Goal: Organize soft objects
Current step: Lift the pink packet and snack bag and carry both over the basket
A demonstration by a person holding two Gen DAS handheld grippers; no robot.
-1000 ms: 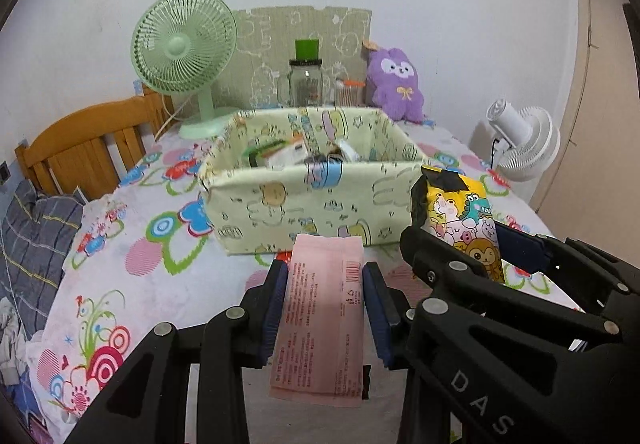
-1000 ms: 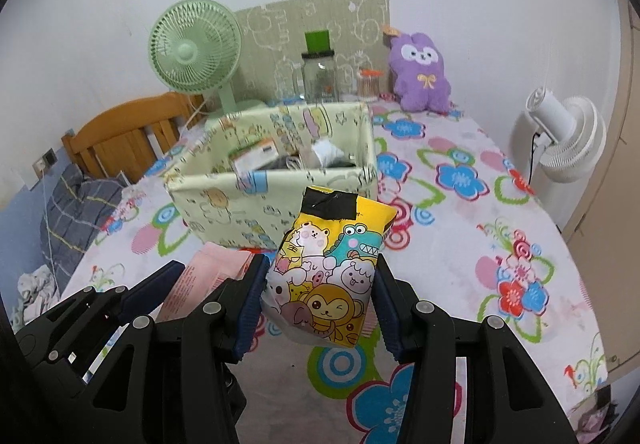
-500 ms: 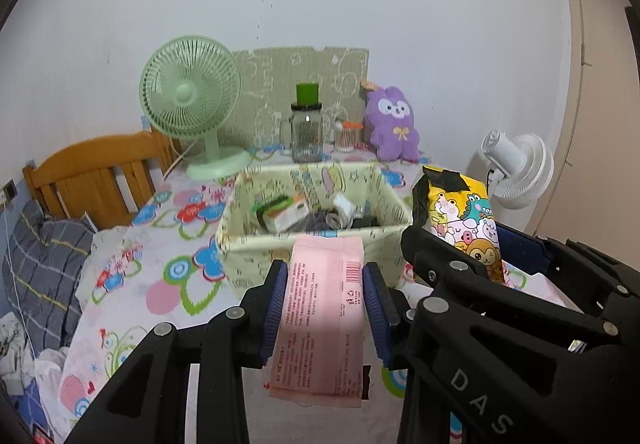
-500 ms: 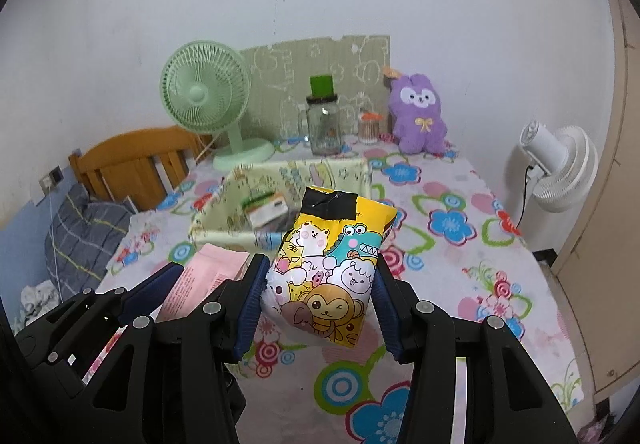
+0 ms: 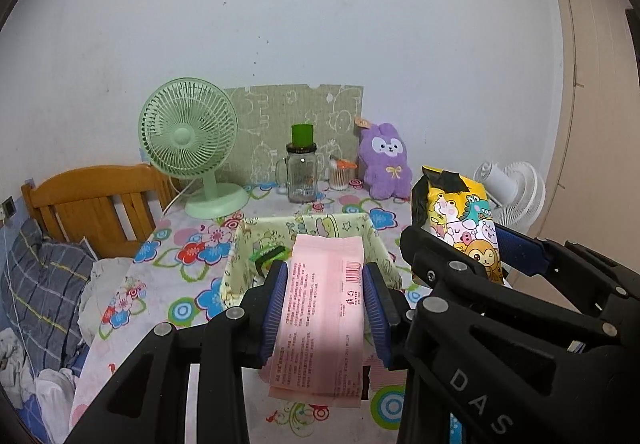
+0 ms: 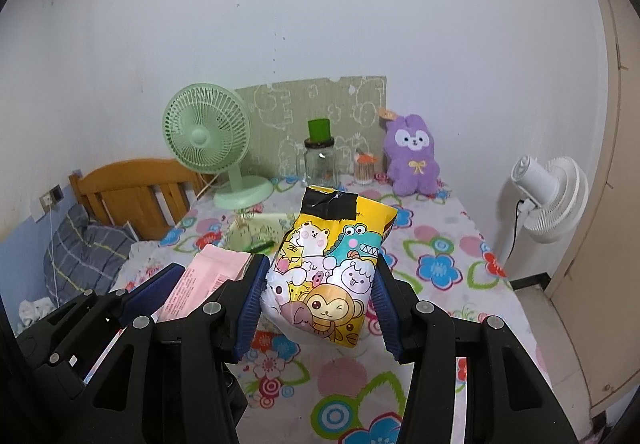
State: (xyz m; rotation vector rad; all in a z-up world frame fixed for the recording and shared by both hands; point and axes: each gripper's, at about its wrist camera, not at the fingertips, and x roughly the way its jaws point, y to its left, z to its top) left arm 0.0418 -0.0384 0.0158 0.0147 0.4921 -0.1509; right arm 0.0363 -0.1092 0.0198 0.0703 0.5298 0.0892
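above the flowered tablecloth (image 6: 440,268), the left gripper (image 5: 325,298) pinches a pink flat packet (image 5: 320,320); the right gripper (image 6: 318,294) clamps a yellow cartoon-animal bag (image 6: 328,272) near the pale green fabric box (image 5: 240,264).

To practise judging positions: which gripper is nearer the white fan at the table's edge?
Right. The right gripper, shut on the cartoon snack bag, is on the white fan side; the left gripper, holding the pink packet, sits farther away.

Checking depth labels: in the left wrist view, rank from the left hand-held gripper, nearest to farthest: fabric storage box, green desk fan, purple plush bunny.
1. Pale green printed fabric storage box: just ahead of the left hand-held gripper, on the table.
2. Mint-green desk fan: far left, towards the wall.
3. Purple plush bunny: far right, against the wall.
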